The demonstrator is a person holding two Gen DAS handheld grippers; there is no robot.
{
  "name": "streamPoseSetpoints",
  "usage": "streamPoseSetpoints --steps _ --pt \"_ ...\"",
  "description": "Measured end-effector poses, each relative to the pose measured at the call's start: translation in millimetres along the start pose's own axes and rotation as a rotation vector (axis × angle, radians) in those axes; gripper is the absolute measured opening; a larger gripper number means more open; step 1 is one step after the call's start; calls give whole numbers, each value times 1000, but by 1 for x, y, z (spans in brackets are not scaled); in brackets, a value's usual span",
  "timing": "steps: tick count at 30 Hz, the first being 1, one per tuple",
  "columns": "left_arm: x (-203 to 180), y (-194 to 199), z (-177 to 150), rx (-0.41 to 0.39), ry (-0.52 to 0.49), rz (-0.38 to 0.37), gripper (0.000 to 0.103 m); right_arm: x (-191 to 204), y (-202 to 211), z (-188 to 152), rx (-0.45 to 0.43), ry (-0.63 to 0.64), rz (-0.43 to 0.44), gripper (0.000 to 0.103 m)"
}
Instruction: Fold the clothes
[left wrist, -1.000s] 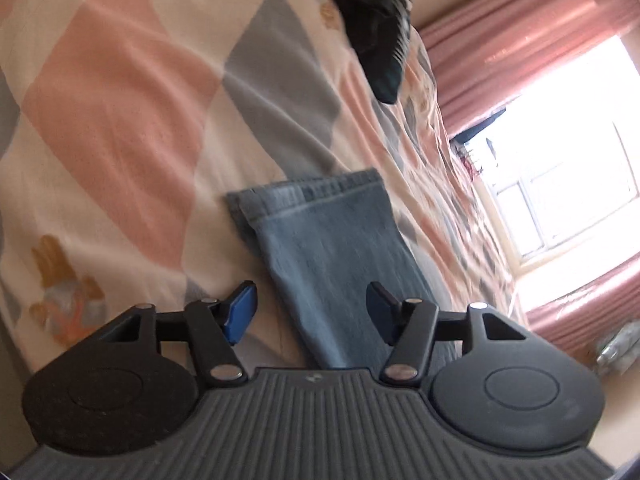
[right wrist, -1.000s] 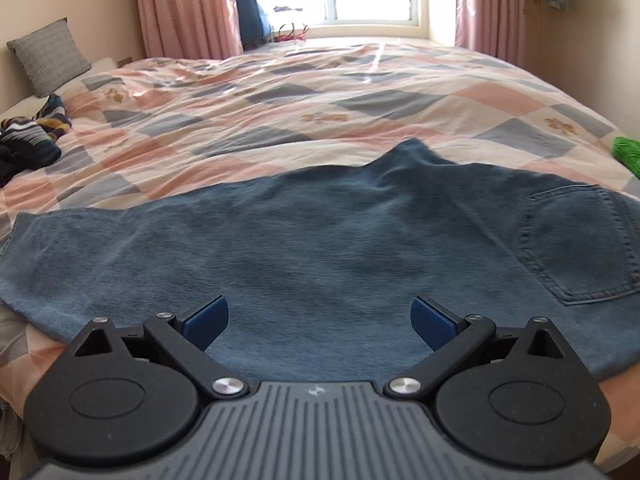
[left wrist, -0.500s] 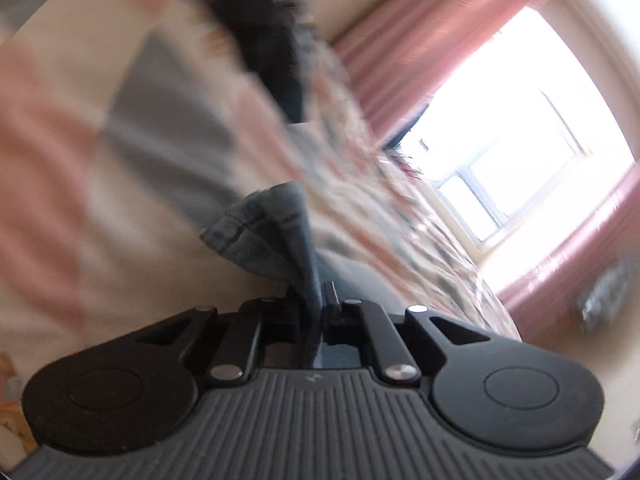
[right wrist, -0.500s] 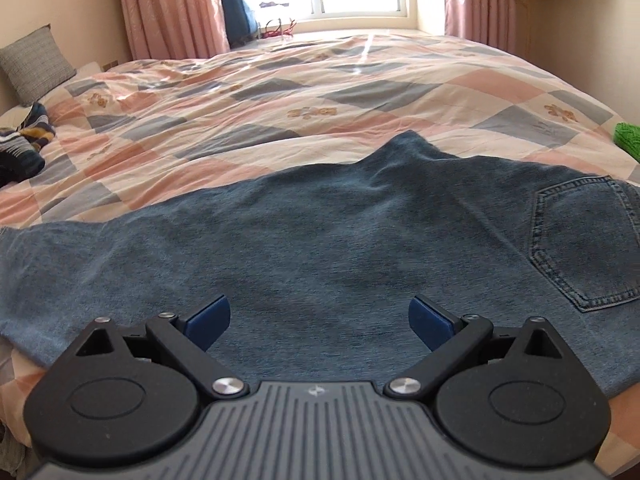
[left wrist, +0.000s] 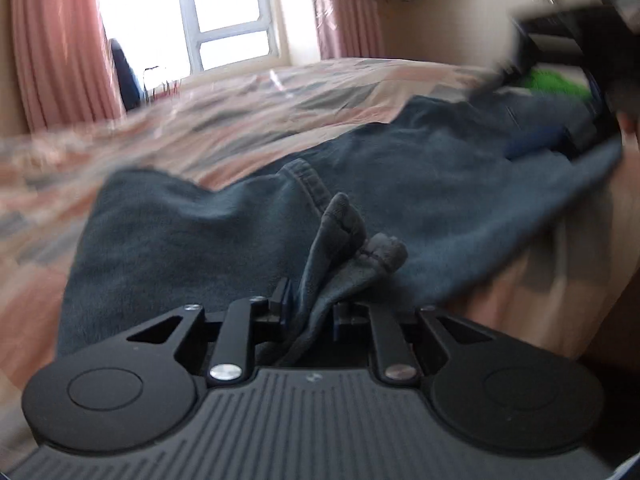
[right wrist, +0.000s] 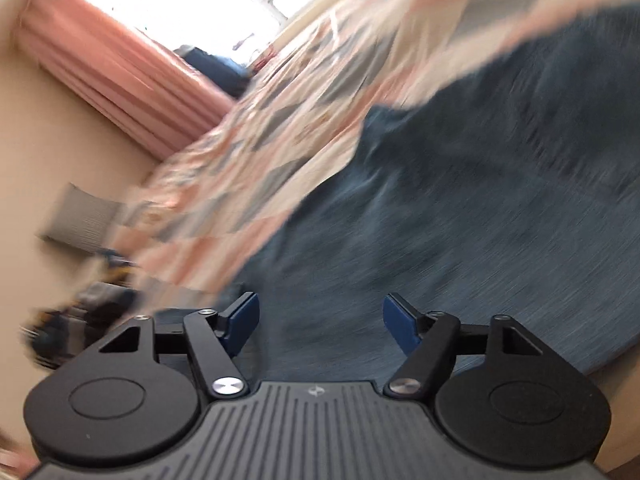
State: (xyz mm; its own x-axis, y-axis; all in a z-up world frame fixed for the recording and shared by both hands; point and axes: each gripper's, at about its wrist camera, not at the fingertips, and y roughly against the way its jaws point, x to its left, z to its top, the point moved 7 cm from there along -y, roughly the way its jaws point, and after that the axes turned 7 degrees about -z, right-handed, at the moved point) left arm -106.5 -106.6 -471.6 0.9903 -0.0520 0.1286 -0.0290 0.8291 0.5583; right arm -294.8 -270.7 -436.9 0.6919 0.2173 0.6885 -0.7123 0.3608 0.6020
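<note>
Plainly, no box, basket or other container shows in either view, and no readable writing or label, only a small pale mark on each gripper's ribbed body. From the left wrist camera, the left gripper (left wrist: 310,306) has its jaws nearly together, opening slightly, with a bunched hem of the jeans (left wrist: 400,184) pinched between them; the fold of denim sticks up toward twelve o'clock from the jaws. Beyond it the jeans spread over the quilt (left wrist: 248,120), reaching from nine o'clock across to two o'clock, where the blurred right gripper (left wrist: 576,80) hangs over the denim next to a green cloth (left wrist: 556,82). Pink curtains (left wrist: 60,48) and a window (left wrist: 224,8) sit at eleven to twelve o'clock. From the right wrist camera, tilted and blurred, the right gripper (right wrist: 318,324) has its blue pads (right wrist: 242,320) set well apart and closing, holding nothing, with the jeans (right wrist: 480,208) lying beyond it from twelve to three o'clock. A grey pillow (right wrist: 82,220) shows at nine o'clock, dark clothing (right wrist: 84,308) just below it.
</note>
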Motion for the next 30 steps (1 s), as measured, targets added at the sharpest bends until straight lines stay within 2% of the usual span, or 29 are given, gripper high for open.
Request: streamPoseSetpoints --steps 2,4,6,8,10,13,14,18,21,25,27,30 --pt "4 2 1 -9 3 -16 16 6 -15 -4 101 -73 106 71" --pt "16 8 3 -33 38 -41 17 14 -37 -12 205 -108 154 71" --pt "23 12 5 -52 62 -47 17 20 -60 -22 298 -148 164 70" --pt "27 17 8 -61 75 -49 16 26 -81 -28 353 -164 155 63" --pt "30 23 8 -73 91 -54 16 32 -98 -33 400 -174 150 40" --pt "33 30 8 -85 128 -74 15 39 -120 -39 468 -177 107 34" --pt "34 31 8 -85 134 -79 15 43 -125 -43 479 -179 125 34" --pt "34 32 7 -76 123 -75 16 51 -147 -51 512 -230 171 33" --pt "36 34 7 -47 98 -106 16 53 -152 -56 500 -172 160 12" --pt "42 62 15 -44 42 -204 19 53 -140 -49 411 -78 142 10" --pt "55 79 22 -58 27 -190 20 55 -131 -40 362 -16 117 10" --pt "82 87 29 -49 17 -132 37 52 -116 -23 298 76 81 10"
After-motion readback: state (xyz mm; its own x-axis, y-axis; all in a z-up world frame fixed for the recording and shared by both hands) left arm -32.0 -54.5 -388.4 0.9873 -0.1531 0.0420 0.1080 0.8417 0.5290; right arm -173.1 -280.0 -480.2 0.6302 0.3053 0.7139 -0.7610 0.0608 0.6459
